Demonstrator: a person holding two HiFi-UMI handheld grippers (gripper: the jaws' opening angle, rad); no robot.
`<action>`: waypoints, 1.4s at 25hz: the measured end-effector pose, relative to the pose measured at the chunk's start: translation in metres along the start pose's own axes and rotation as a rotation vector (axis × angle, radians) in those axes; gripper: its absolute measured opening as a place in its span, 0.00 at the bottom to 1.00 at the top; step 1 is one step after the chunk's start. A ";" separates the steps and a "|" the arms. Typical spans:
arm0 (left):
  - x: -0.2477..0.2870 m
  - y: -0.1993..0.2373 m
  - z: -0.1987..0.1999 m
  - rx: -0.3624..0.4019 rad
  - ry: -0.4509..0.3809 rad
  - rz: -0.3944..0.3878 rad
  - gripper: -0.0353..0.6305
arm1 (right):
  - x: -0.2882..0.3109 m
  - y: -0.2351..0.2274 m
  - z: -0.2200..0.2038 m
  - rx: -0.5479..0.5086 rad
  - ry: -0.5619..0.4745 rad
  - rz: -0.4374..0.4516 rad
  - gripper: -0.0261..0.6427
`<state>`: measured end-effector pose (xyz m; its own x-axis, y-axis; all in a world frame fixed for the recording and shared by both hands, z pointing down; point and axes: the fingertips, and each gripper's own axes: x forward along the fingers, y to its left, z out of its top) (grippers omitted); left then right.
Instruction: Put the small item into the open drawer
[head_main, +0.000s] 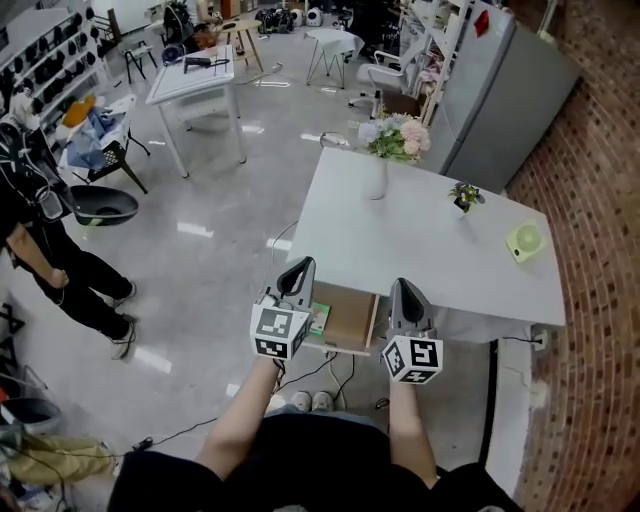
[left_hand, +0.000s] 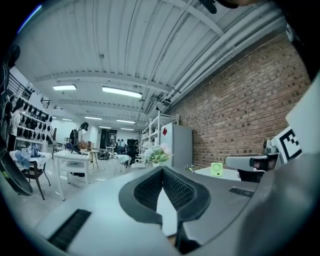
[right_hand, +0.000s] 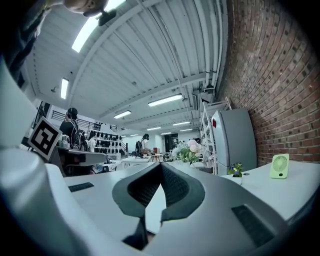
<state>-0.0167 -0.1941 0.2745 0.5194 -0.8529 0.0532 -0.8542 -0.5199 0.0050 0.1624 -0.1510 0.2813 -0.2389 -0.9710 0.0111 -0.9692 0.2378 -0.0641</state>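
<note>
I see the open wooden drawer pulled out from the near edge of the white rectangular table. A small flat green item lies at the drawer's left end. The left gripper covers part of it, so I cannot make out what it is. That gripper hangs over the table's near edge, jaws pressed together with nothing between them. The right gripper sits just beside the drawer's right end, jaws likewise closed and empty. Both gripper views look across the table top, and the drawer's inside is hidden below the jaws. The drawer's front is cut off behind the marker cubes.
</note>
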 end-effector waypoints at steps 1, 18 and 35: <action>-0.002 0.000 0.000 0.001 -0.001 0.000 0.09 | -0.001 0.001 0.001 -0.004 -0.003 0.002 0.04; -0.012 0.001 -0.004 0.001 0.002 -0.012 0.09 | -0.015 -0.005 0.000 -0.054 0.014 -0.063 0.04; -0.016 -0.003 -0.015 -0.009 0.025 -0.011 0.09 | -0.017 -0.003 -0.009 -0.051 0.035 -0.050 0.04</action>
<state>-0.0231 -0.1782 0.2888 0.5282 -0.8455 0.0777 -0.8486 -0.5287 0.0152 0.1694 -0.1348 0.2904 -0.1910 -0.9804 0.0478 -0.9816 0.1906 -0.0118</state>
